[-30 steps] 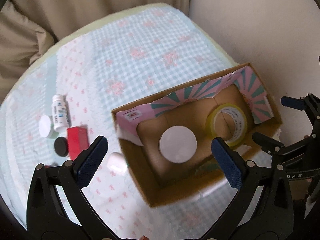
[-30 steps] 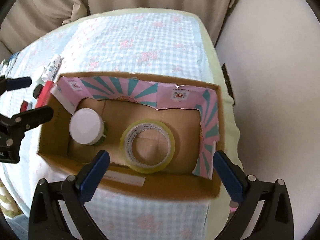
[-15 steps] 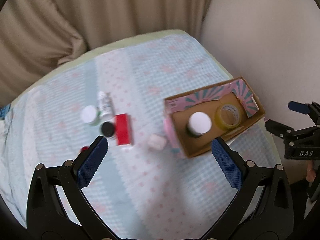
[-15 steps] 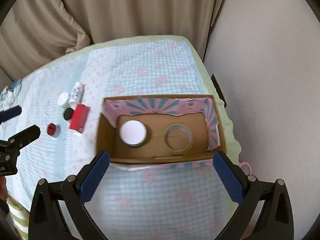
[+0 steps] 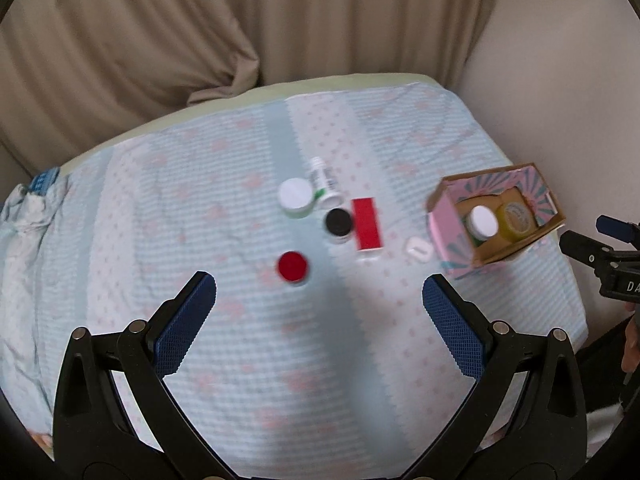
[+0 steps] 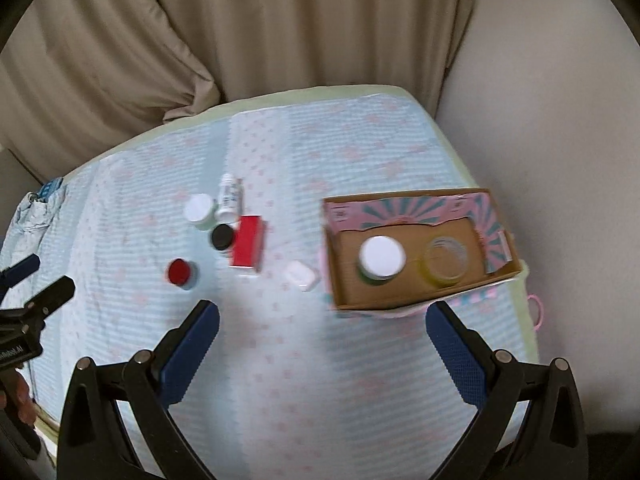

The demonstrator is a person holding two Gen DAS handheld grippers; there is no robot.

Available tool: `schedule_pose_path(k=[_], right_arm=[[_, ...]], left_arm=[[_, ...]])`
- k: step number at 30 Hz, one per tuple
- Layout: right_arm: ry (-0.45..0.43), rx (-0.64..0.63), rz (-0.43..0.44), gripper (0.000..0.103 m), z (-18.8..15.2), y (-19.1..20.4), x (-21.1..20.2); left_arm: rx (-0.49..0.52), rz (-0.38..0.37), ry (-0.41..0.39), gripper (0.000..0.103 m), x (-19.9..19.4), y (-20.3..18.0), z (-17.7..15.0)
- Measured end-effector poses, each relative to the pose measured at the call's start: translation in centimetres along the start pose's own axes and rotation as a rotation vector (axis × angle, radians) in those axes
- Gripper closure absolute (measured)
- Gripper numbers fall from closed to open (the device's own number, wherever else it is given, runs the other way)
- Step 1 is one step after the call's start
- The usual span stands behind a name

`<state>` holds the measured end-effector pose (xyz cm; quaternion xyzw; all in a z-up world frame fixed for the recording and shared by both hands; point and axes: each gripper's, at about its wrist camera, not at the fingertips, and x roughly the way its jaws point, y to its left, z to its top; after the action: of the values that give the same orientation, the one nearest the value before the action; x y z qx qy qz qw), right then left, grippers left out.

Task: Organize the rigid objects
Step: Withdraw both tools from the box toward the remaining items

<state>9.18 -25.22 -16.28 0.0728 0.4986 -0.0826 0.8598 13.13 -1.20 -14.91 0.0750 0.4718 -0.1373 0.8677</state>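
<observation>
Left wrist view: the left gripper point(image 5: 319, 296) sits at lower centre with its jaws spread wide and nothing between them. The cardboard box point(image 5: 516, 254) is at right of frame and already holds a white-lidded jar point(image 5: 483, 219) and a tape roll point(image 5: 515, 216). Left on the cloth point(image 5: 224, 360), mid-frame: red-lidded jar point(image 5: 293, 266), black-lidded jar point(image 5: 338, 221), red box point(image 5: 367, 224), a second white-lidded jar point(image 5: 296, 195), a lying white bottle point(image 5: 325, 182), and a small white case point(image 5: 418, 247) just beside the box.

Right wrist view: the right gripper point(image 6: 322, 326) is at lower centre, jaws also wide and empty. The box point(image 6: 400, 302) is at centre right; the same six loose items lie to its left.

Judgement: two items packed, six to go; early stage.
</observation>
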Motion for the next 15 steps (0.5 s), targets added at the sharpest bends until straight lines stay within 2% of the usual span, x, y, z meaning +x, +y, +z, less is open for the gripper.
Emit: schedule_pose_path(k=[8, 15], right_arm=[[0.034, 0.01, 0.029, 0.0, 0.5, 7.5, 3.0], [0.115, 0.003, 0.033, 0.0, 1.9, 10.8, 8.4]], left_arm=[[0.006, -0.004, 0.049, 0.0, 2.5, 6.8, -1.5], [0.044, 0.005, 0.135, 0.0, 8.0, 8.5, -2.2]])
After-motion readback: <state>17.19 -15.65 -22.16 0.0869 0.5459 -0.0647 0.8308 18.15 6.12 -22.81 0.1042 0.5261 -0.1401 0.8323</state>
